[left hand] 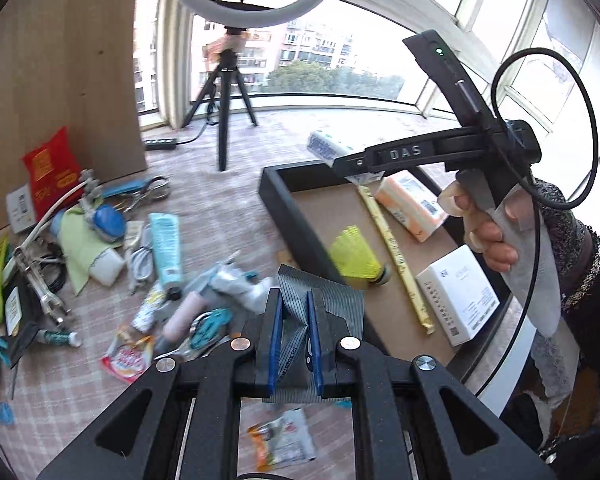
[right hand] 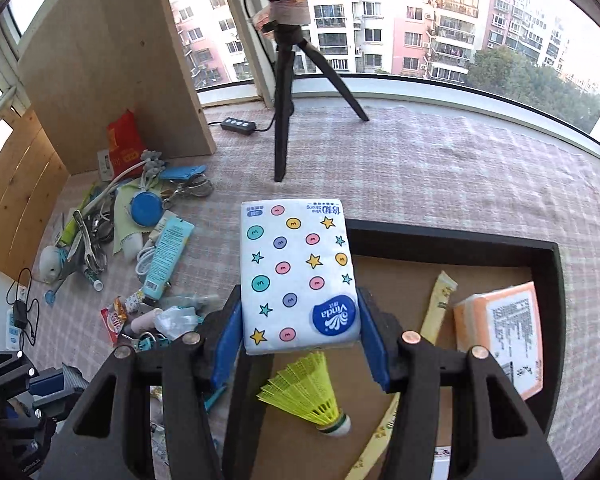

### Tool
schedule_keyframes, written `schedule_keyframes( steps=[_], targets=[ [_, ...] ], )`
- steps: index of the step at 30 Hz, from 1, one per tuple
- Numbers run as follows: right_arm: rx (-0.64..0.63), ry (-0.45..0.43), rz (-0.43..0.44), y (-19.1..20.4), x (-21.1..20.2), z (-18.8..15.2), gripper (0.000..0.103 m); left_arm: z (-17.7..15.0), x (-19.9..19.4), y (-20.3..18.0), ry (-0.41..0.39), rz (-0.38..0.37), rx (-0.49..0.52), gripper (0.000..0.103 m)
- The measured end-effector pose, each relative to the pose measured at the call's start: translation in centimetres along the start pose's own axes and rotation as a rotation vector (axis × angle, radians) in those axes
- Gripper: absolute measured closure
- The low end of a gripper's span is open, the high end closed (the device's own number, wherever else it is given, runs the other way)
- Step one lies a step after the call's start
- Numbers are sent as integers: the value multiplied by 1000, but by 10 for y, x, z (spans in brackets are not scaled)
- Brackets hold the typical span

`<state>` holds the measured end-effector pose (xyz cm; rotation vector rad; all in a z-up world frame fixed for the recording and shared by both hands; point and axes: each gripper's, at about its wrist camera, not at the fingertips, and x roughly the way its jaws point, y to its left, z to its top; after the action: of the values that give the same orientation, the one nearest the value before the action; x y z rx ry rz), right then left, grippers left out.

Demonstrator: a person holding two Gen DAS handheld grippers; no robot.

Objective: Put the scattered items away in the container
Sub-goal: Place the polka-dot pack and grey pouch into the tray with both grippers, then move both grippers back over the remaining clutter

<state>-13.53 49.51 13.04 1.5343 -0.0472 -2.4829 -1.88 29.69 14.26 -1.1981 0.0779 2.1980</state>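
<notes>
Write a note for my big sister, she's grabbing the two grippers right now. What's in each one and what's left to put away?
Left gripper: shut on a grey striped packet, near the tray's corner.
Right gripper: shut on the Vinda tissue pack, held over the black tray.
Already in the tray: yellow shuttlecock, orange tissue pack, long yellow stick packet, white box.
Left to do: drop both held items in, then clear the pile on the cloth: teal tube, blue round case, red packet, scissors, cables, small sachets.
</notes>
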Motion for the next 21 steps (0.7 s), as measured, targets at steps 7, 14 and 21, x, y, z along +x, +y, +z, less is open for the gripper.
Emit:
schedule_keyframes(
  steps=[7, 14, 21],
  targets=[
    [36, -35, -55, -40, -23, -11, 46, 17, 36, -85, 35, -53, 127, 76],
    [91, -75, -34, -63, -34, -21, 44, 12, 46, -88, 60, -41, 87, 50],
    [-26, -170, -97, -46, -43, -33, 44, -7, 25, -41, 52, 67, 41, 52]
  ],
)
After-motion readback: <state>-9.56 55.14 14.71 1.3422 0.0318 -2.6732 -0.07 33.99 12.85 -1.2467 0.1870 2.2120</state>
